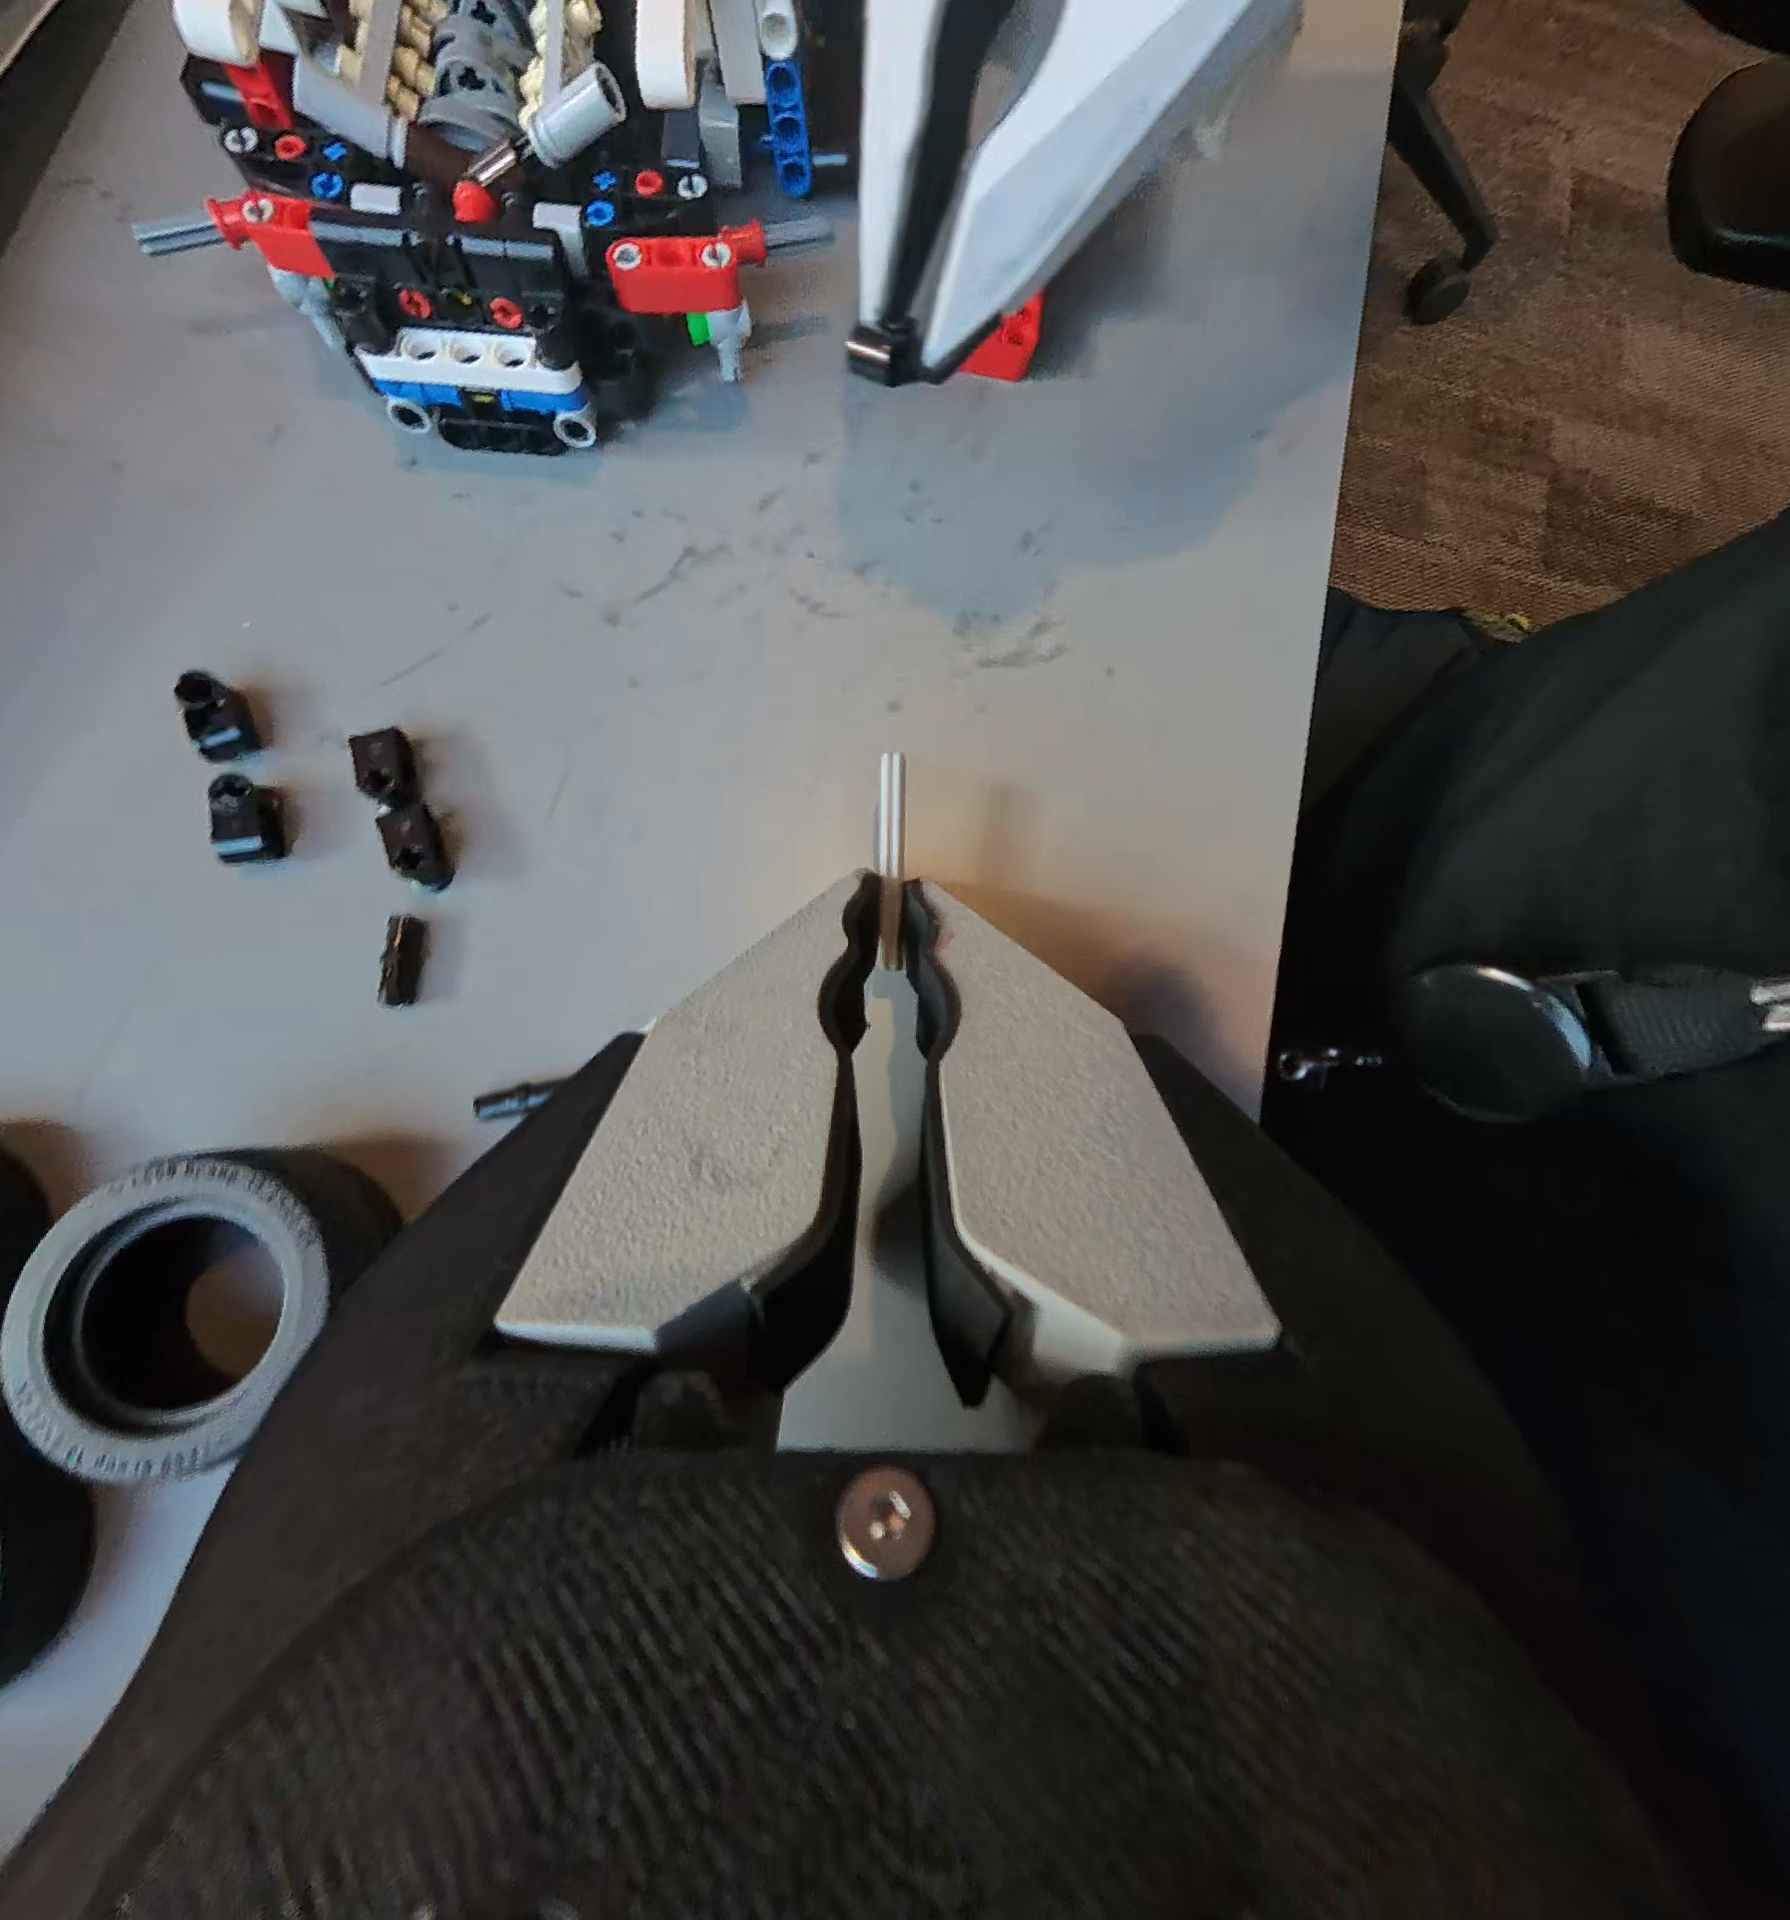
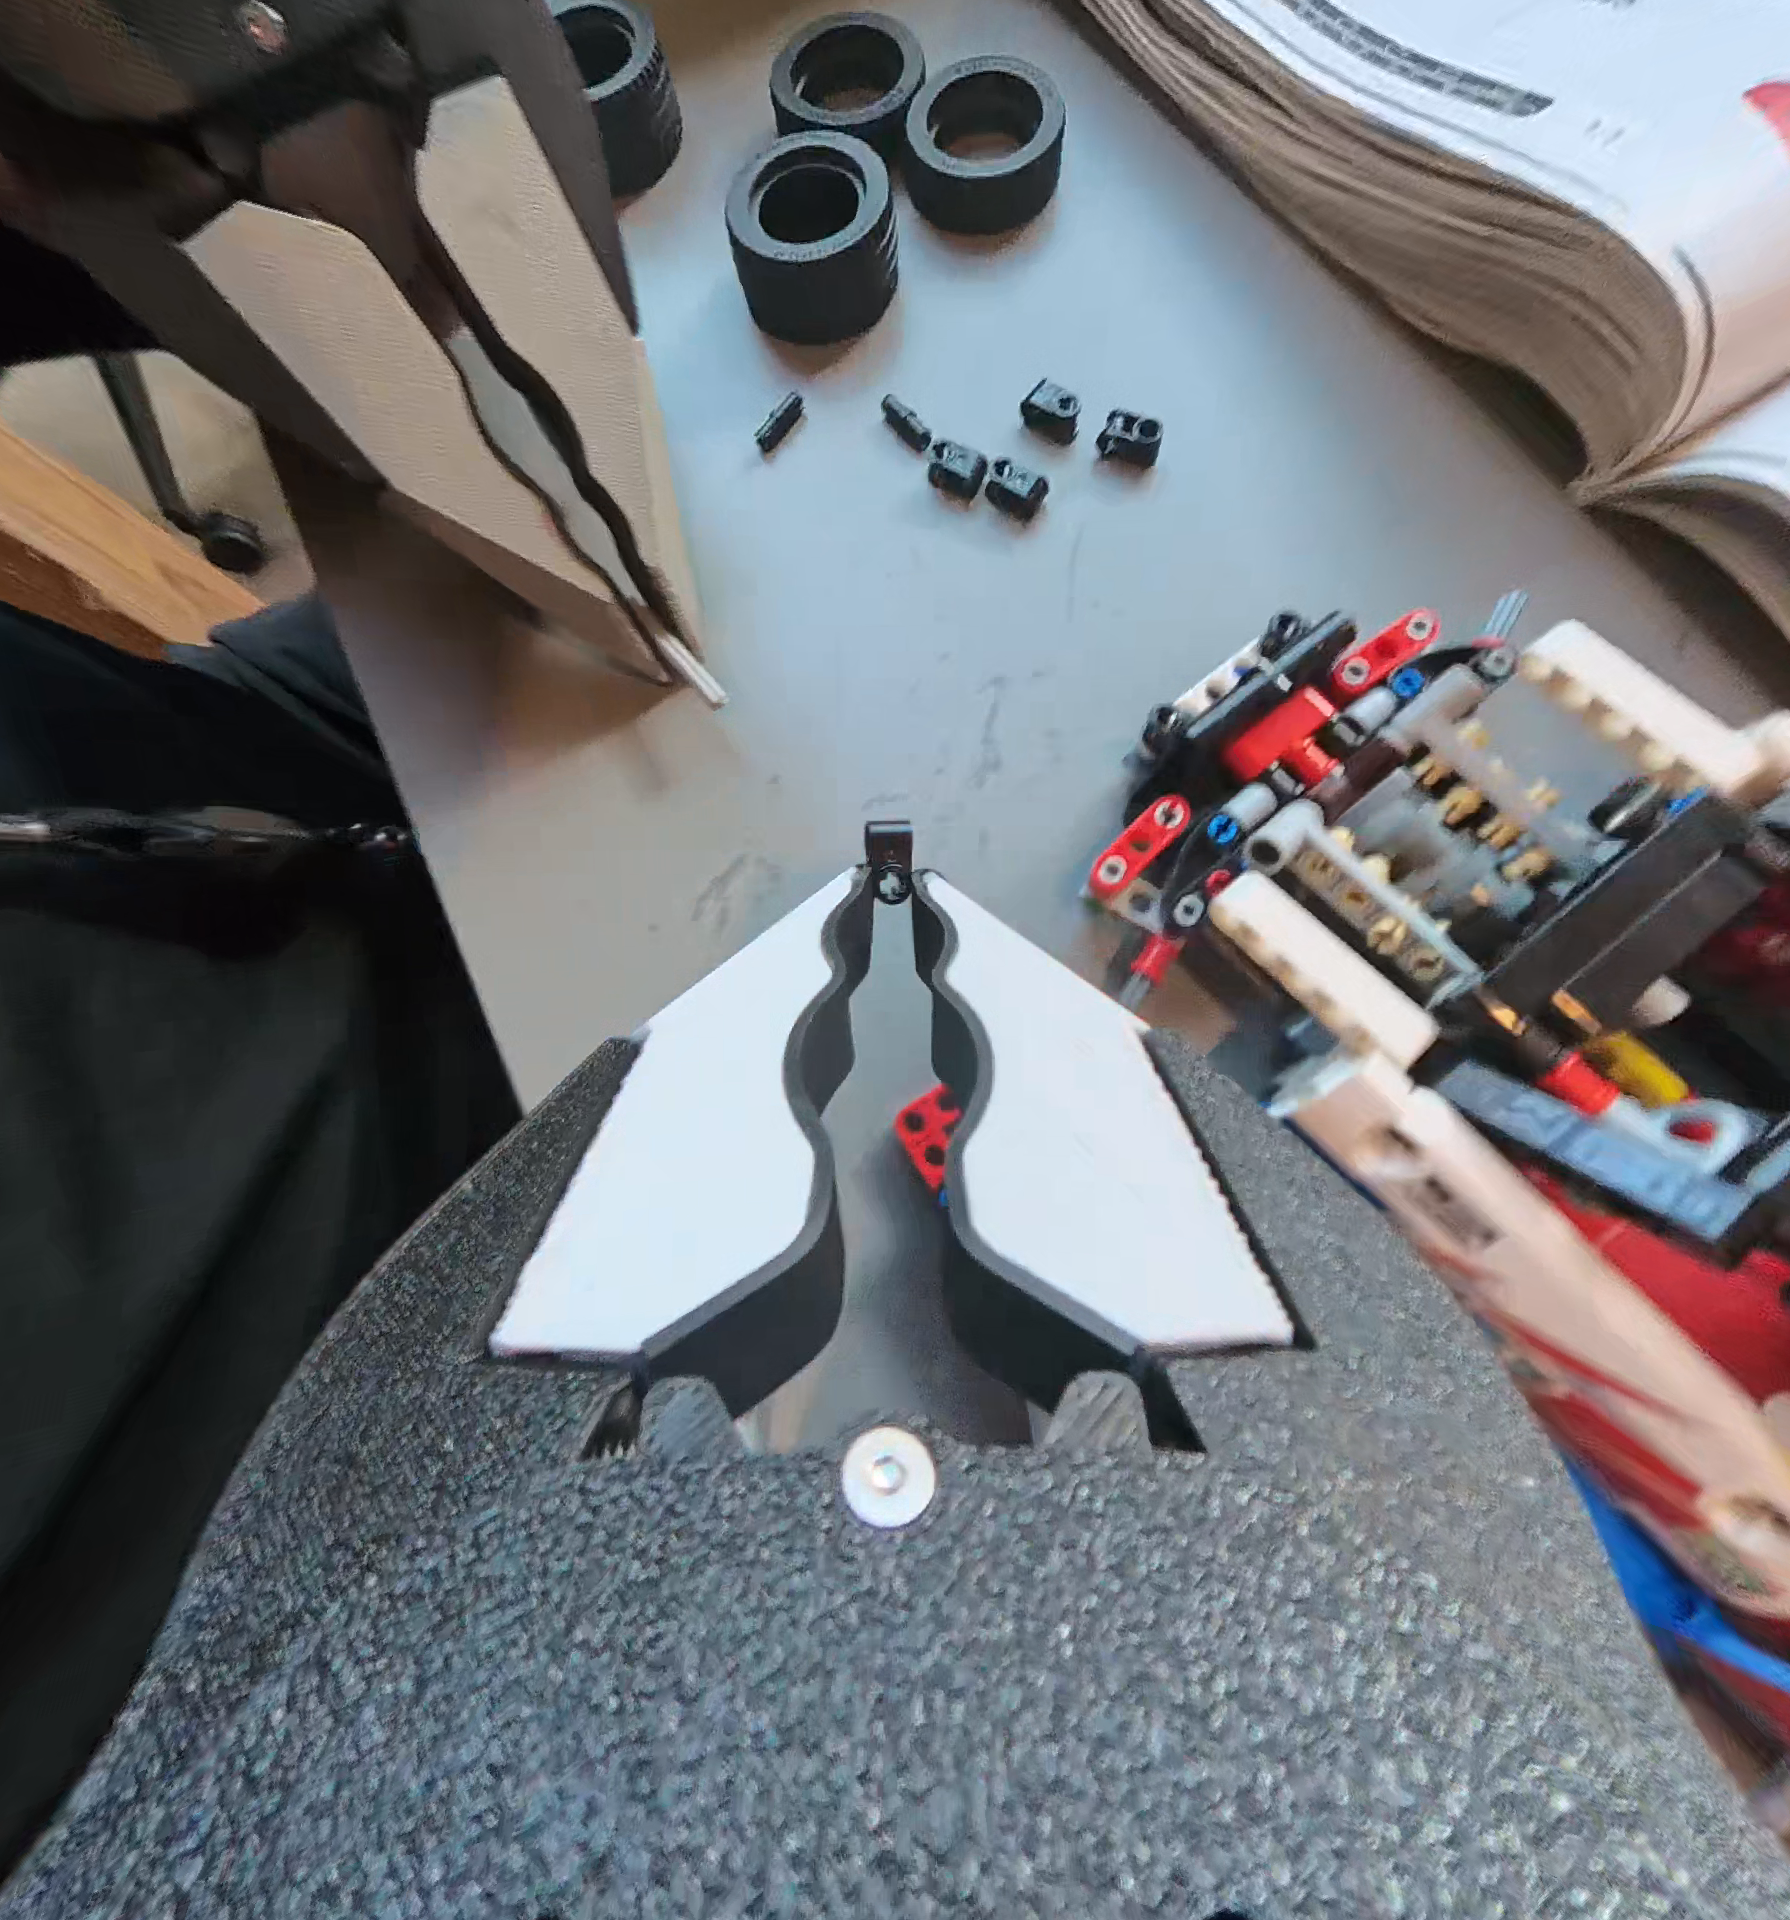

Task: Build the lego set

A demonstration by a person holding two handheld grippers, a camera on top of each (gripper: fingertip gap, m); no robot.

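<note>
Grippers both loaded, each above the grey table. Left gripper is clenched on a light grey axle; the axle is pinched at the very tips and projects straight ahead past them. In the right wrist view the same gripper shows ahead and to the left, its tips closed on the axle, the free end pointing down toward the table.

Right gripper is clenched on a small black connector, held at the tips, with its upper end standing just beyond them. A red piece shows on the table through the gap between the fingers, behind the tips. In the left wrist view the right gripper sits far ahead and slightly right, and the red piece lies just beside its tips.

Partly built lego model stands far ahead and left of the left gripper; from the right gripper it lies close on the right, blurred at the near end.

Loose small black pieces lie in a cluster ahead-left of the left gripper; a single black pin lies just beside its left finger. Black tyres sit to its left, near the base. From the right gripper, pieces and tyres lie well ahead.

Open instruction book lies ahead-right of the right gripper. Dark clothing shows past the table edge, right of the left gripper.
</note>
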